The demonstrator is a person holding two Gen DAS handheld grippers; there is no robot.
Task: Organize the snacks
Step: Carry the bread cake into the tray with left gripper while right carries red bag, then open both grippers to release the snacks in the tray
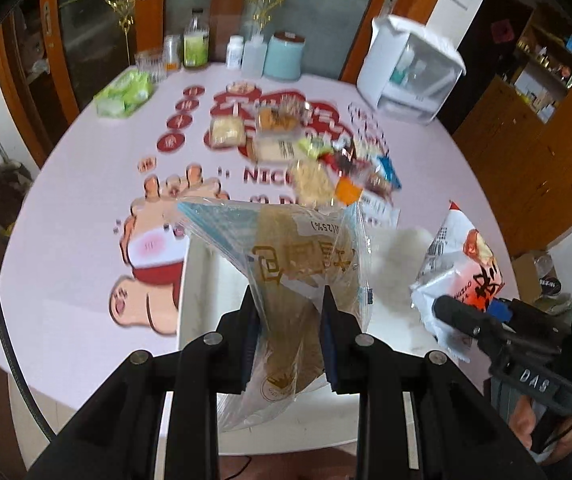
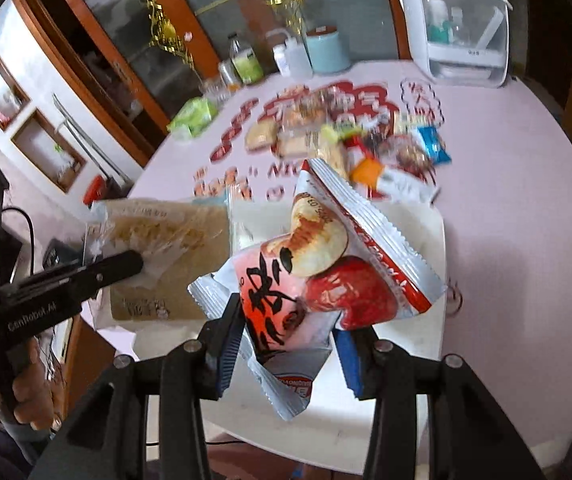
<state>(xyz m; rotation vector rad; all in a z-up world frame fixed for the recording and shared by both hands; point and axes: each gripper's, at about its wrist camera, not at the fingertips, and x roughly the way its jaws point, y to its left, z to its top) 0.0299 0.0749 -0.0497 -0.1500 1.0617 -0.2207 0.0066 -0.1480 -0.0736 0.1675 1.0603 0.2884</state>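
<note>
My left gripper (image 1: 288, 312) is shut on a clear bag of brown bread (image 1: 286, 256) with blue edges, held above a white tray (image 1: 194, 280). My right gripper (image 2: 286, 332) is shut on a white and red apple-print snack packet (image 2: 314, 272), held above the same white tray (image 2: 426, 320). The packet also shows at the right of the left wrist view (image 1: 462, 268), and the bread bag shows at the left of the right wrist view (image 2: 166, 256). A pile of loose snacks (image 1: 310, 148) lies on the pink table's middle (image 2: 346, 140).
The pink round table (image 1: 66, 240) carries a green tissue pack (image 1: 126, 92), bottles and a blue canister (image 1: 284, 56) at the far edge, and a white appliance (image 1: 410, 72) at the back right. Wooden cabinets stand behind and to the right.
</note>
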